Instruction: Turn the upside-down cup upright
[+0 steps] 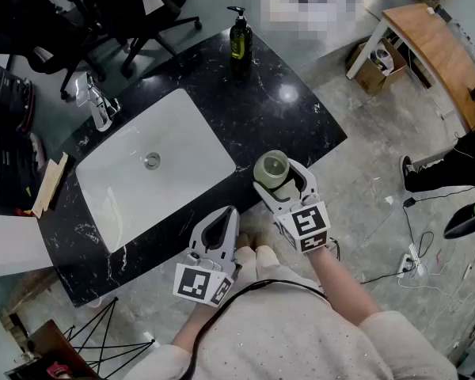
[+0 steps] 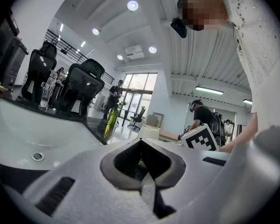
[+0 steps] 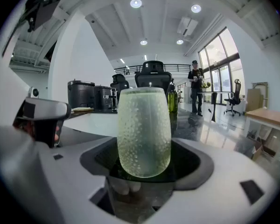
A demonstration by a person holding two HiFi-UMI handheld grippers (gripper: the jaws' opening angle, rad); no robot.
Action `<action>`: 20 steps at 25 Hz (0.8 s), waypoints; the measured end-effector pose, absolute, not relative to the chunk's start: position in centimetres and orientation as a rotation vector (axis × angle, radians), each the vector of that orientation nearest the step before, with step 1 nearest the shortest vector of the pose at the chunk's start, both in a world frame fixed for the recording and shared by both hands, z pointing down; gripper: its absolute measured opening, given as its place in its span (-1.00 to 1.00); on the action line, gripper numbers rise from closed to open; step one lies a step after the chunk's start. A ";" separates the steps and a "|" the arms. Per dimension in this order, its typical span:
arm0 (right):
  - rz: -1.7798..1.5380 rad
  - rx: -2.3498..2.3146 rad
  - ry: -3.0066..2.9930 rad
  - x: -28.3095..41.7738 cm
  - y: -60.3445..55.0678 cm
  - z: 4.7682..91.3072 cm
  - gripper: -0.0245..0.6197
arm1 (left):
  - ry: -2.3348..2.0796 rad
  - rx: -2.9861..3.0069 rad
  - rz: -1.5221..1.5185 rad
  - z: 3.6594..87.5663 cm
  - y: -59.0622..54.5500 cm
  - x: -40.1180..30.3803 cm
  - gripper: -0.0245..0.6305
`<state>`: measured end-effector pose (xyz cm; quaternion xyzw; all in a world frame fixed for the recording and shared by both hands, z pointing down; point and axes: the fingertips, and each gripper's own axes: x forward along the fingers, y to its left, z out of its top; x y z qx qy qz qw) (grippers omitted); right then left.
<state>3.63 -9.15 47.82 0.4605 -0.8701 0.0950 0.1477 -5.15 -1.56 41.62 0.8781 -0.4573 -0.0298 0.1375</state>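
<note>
A pale green dimpled cup [image 1: 271, 167] stands at the front edge of the black marble counter [image 1: 293, 113], its ringed end facing up. My right gripper [image 1: 279, 177] is closed around it, a jaw on each side. In the right gripper view the cup [image 3: 143, 129] fills the middle, wider end up and rounded end down in the jaws' notch. My left gripper [image 1: 226, 214] is held beside it at the counter's front edge. Its tips meet with nothing between them, which the left gripper view [image 2: 142, 143] shows too.
A white sink [image 1: 182, 172] is set in the counter, with a chrome faucet [image 1: 99, 105] behind it. A green soap bottle [image 1: 238, 42] stands at the far edge. Office chairs [image 1: 103, 14] are beyond, and a wooden table [image 1: 427, 46] and cables lie on the floor to the right.
</note>
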 end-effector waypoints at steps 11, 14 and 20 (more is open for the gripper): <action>0.460 1.339 -2.577 3.8 -9.3 46.6 0.09 | -1.331 2.543 -0.085 41.6 -2.0 -5.0 -0.91; 0.689 1.337 -2.649 3.3 -9.1 45.5 0.09 | -1.337 2.541 -0.089 41.4 -2.1 -5.1 -0.91; 1.313 1.176 -2.761 1.1 -8.2 44.1 0.09 | -1.352 2.540 -0.102 41.1 -2.2 -5.4 -0.91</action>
